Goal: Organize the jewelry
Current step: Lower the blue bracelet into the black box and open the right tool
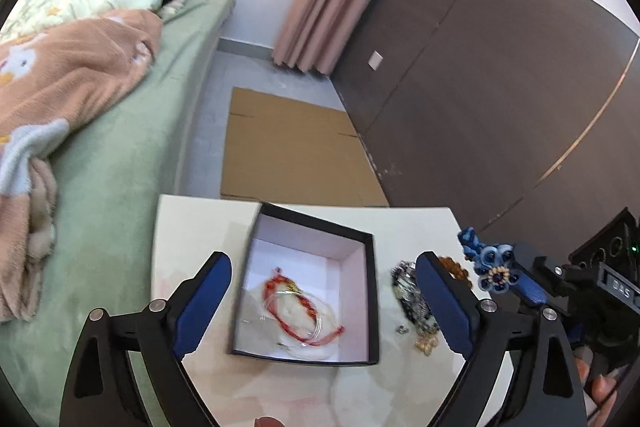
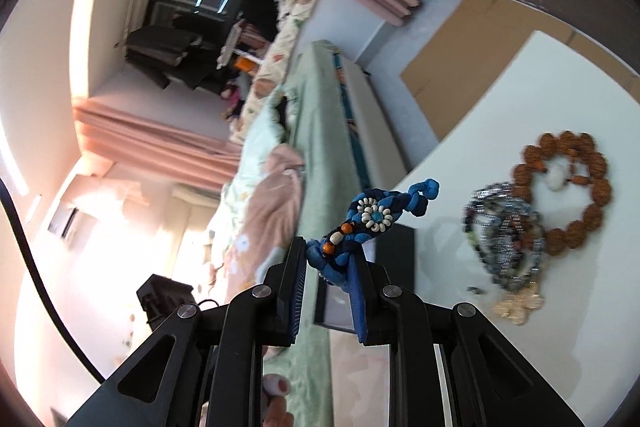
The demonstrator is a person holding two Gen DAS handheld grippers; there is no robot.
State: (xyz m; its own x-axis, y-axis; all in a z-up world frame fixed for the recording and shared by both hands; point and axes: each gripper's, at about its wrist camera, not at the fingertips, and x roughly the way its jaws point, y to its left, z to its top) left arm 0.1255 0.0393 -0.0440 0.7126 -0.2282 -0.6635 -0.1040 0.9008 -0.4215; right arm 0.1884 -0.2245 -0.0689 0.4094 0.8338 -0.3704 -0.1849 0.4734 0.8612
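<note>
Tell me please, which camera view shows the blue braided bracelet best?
The right wrist view shows it best: the blue braided bracelet is pinched in the right gripper, close to the lens, with its bead flower sharp. The left wrist view shows it only small near the right edge, partly blurred.

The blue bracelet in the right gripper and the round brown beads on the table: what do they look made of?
Blue bracelet: looks like knotted matte cord or fabric, thick plaited loops, with small pale and orange beads sewn on. Brown bead bracelet: rough, wrinkled surface, likely seed or carved wood; dull finish. One white bead; its material is unclear.
</note>
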